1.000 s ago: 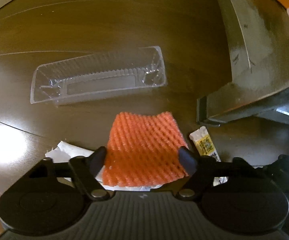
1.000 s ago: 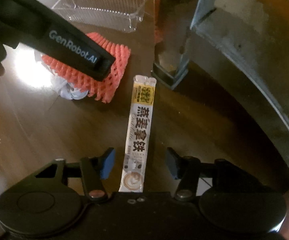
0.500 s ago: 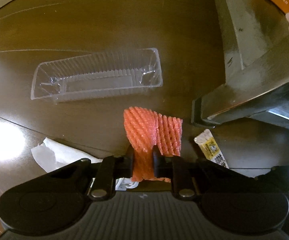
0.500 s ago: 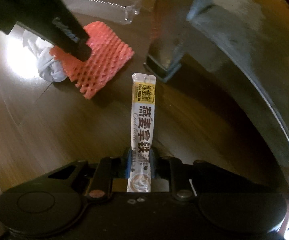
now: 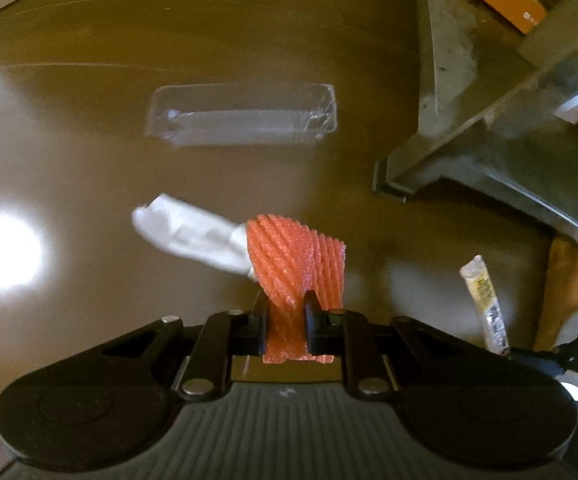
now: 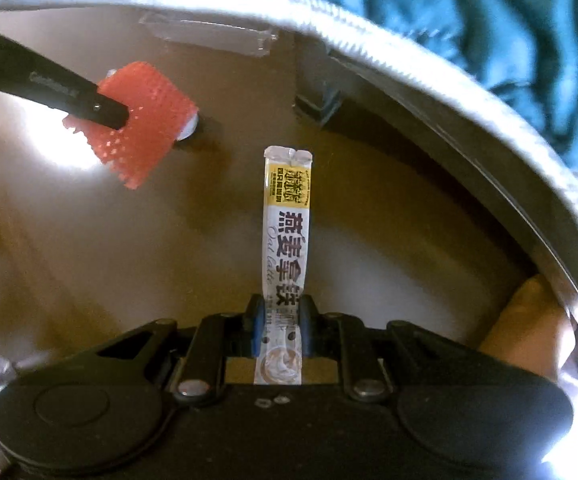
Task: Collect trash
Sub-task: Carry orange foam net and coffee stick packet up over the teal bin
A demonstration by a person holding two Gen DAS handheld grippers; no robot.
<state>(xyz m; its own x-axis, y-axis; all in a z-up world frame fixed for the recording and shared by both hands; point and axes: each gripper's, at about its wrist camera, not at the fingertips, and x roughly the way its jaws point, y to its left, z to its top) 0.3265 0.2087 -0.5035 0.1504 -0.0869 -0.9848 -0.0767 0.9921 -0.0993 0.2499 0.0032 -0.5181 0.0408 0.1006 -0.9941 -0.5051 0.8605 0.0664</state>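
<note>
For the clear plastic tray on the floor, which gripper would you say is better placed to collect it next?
Left, probably: the clear tray lies straight ahead of the left gripper. However, it is shut on the orange foam net, and the right gripper on the sachet, so either must unload first.

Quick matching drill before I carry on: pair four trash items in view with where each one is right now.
1. orange foam net
2. drink-mix sachet
3. clear plastic tray
4. white tissue

a. lying on the floor, beyond the others
b. clamped in the right gripper
c. clamped in the left gripper
d. beside the net, left of it

Pairs: 1-c, 2-b, 3-a, 4-d
</note>
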